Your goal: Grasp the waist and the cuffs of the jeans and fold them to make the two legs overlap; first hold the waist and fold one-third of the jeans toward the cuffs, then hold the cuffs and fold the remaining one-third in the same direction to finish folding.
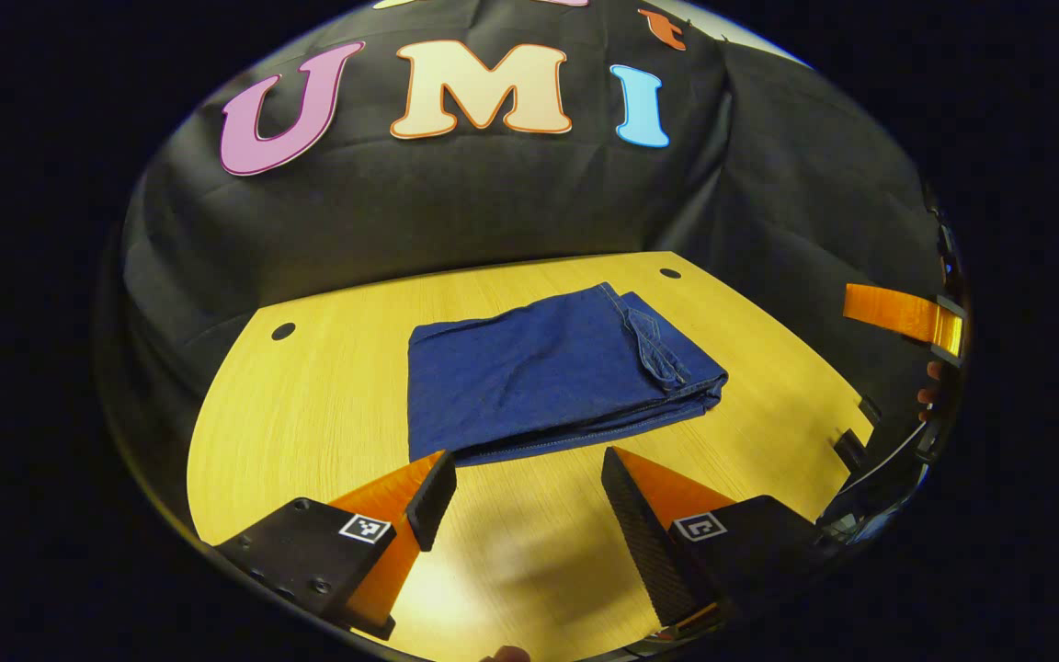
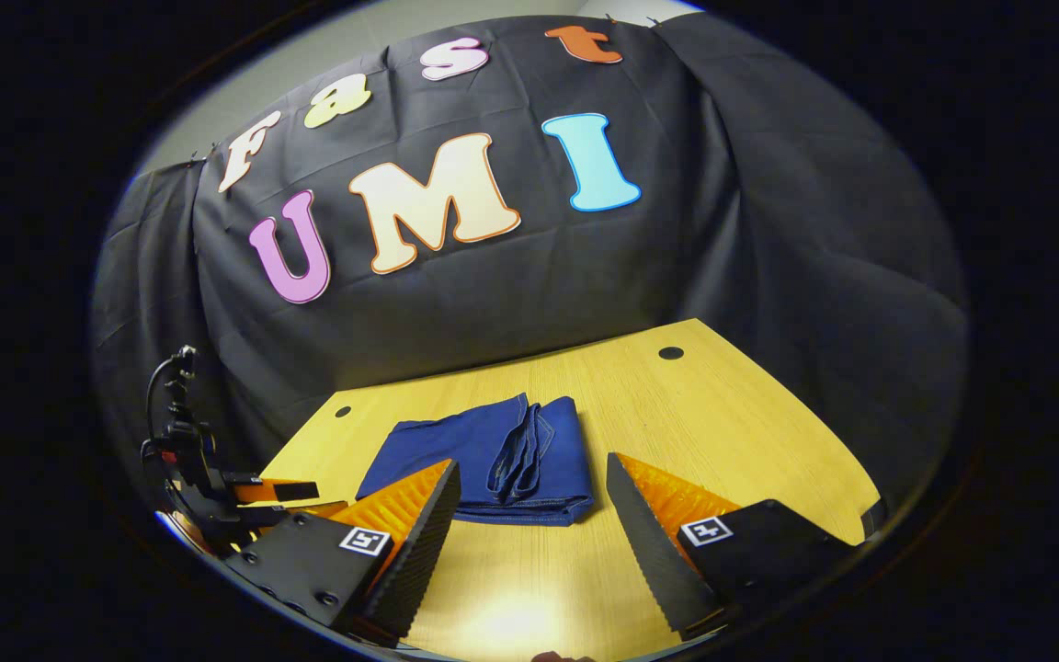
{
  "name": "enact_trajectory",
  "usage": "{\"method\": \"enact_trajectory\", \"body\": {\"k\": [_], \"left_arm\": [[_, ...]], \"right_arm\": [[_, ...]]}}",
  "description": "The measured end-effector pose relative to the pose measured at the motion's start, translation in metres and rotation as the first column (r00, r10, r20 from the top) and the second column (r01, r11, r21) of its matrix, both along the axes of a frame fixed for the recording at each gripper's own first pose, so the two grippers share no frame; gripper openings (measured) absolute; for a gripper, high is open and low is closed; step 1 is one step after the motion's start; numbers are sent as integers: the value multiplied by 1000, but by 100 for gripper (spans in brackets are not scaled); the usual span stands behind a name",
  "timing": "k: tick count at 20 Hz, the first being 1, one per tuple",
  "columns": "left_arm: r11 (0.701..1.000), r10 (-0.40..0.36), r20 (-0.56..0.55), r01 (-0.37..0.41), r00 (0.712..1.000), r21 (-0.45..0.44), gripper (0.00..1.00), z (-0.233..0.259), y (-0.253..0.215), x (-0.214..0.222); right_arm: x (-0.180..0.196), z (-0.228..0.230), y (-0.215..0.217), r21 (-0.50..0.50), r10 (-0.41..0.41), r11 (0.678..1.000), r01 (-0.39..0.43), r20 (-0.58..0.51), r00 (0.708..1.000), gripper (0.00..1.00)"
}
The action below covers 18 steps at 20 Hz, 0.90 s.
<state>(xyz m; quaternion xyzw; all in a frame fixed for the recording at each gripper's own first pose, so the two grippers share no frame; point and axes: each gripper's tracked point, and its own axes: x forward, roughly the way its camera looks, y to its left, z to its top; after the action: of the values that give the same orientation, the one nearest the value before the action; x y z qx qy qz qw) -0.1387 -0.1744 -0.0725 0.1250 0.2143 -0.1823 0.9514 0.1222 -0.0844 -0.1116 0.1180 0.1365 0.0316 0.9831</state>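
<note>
At the right edge of the left gripper view, the other gripper (image 1: 906,317) was cut off, so its jaws could not be judged. In the right gripper view, the near finger (image 2: 415,515) hid the lower left corner of the folded jeans (image 2: 465,450), whose inner layers lay unseen.

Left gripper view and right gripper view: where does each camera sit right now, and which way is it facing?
Left gripper view: rides the left gripper, held above the table's near edge, facing the folded jeans and booth wall; its own two fingers stand apart, and the other gripper shows at far right.
Right gripper view: rides the right gripper, also near the table's near edge, facing the jeans; its fingers stand apart.
Shared: jeans, table, wall.
</note>
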Motion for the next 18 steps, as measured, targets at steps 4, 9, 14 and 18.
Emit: {"method": "enact_trajectory", "body": {"k": [4,9,14,18], "left_arm": [[999,52,1,-52,999,-9,97,0,5,-8],[984,168,36,-165,985,-70,96,-4,-7,-20],[933,336,43,-326,941,-151,97,-18,-9,-31],[913,393,63,-381,918,-143,97,-14,-10,-42]], "right_arm": [[-4,-4,0,6,23,1000,-23,4,1000,98],[-10,-8,-5,-27,124,992,-124,24,992,99],[-28,-10,-10,-17,259,966,-258,34,965,99],[-34,-4,-32,-7,271,963,-271,43,962,98]]}}
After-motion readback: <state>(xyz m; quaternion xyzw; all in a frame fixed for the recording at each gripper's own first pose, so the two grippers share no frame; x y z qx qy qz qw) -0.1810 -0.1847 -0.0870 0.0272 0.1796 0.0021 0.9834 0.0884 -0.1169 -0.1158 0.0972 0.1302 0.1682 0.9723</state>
